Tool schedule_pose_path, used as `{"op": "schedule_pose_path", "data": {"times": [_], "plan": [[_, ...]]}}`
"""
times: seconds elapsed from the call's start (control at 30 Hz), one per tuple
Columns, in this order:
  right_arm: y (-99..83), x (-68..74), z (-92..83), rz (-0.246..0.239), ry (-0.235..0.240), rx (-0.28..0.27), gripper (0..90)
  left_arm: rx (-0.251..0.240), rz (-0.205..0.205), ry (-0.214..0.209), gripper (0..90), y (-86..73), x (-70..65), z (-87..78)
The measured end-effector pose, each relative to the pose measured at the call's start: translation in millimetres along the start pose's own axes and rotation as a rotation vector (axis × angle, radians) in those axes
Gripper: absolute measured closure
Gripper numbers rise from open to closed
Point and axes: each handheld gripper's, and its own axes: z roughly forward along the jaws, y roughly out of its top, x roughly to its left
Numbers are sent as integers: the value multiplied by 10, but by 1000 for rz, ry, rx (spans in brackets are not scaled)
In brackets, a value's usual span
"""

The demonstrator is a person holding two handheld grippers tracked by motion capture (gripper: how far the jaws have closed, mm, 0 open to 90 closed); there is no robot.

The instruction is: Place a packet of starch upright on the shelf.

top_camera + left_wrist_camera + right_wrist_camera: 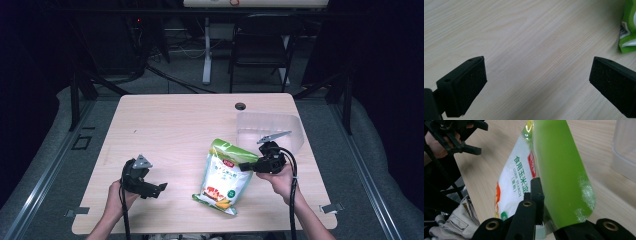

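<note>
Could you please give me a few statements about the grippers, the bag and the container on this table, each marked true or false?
1. The right gripper is shut on the bag. True.
2. The left gripper holds the bag too. False: its jaws stand wide open over bare table, with the bag off to one side.
3. The clear container lies beyond the bag, on the person's right side of the table. True.
4. The bag is inside the container. False: it is on the table in front of the container, gripped at its right edge.
5. The bag is green and white. True.
</note>
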Motion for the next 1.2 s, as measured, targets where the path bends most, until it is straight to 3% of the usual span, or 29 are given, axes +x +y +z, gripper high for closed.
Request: {"op": "schedule_pose_path", "data": {"times": [0.33,0.6,0.8,1.2], "plan": [[36,96,-69,-8,6,-18,898,-1,1,4,11,-1,-4,12],[64,138,-172,-21,-19,-37,899,-3,4,2,11,1,-8,12],[93,220,-230,-54,-27,-41,899,-1,4,0,11,3,-13,15],[169,463,-285,-127,5,-64,900,3,5,-2,10,1,-13,21]]}}
